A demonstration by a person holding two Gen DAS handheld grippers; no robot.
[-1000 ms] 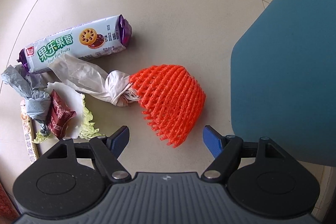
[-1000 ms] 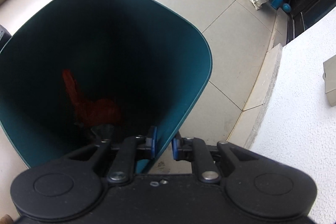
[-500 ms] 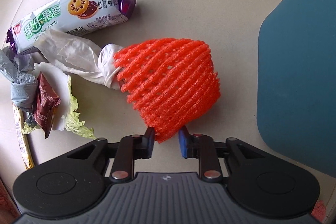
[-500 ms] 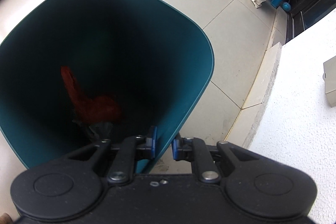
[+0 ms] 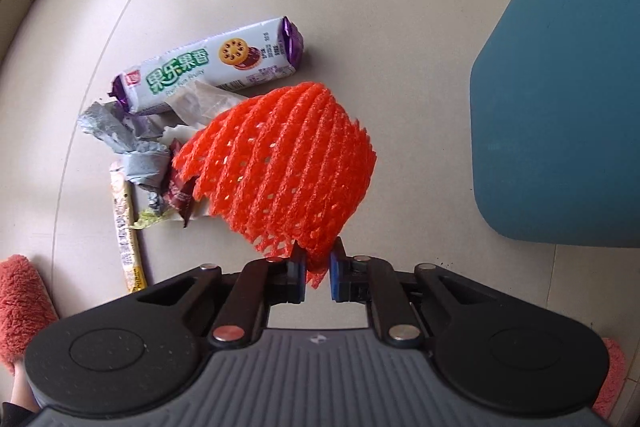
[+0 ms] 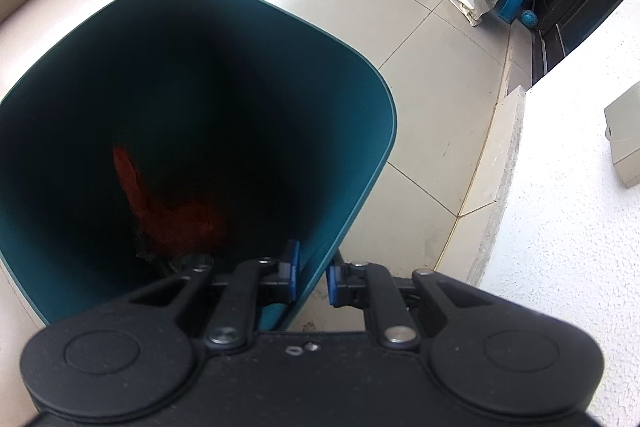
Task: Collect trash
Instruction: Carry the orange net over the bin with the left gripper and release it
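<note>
Left gripper (image 5: 317,269) clamped on orange foam net (image 5: 280,167), clear of the floor beside the bin (image 5: 560,115). Right gripper (image 6: 312,277) pinching bin rim. Red scrap (image 6: 168,211) already inside; biscuit pack (image 5: 208,67) and wrappers left.

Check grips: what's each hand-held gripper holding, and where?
Left hand-held gripper pinches the orange foam fruit net by its lower edge. Right hand-held gripper clamps the teal trash bin rim.

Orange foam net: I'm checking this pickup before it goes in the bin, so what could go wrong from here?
1. The left hand-held gripper pinches only the orange foam net by its edge; it may slip.
2. The right hand-held gripper clamps just the bin rim, so the bin may tip.
</note>
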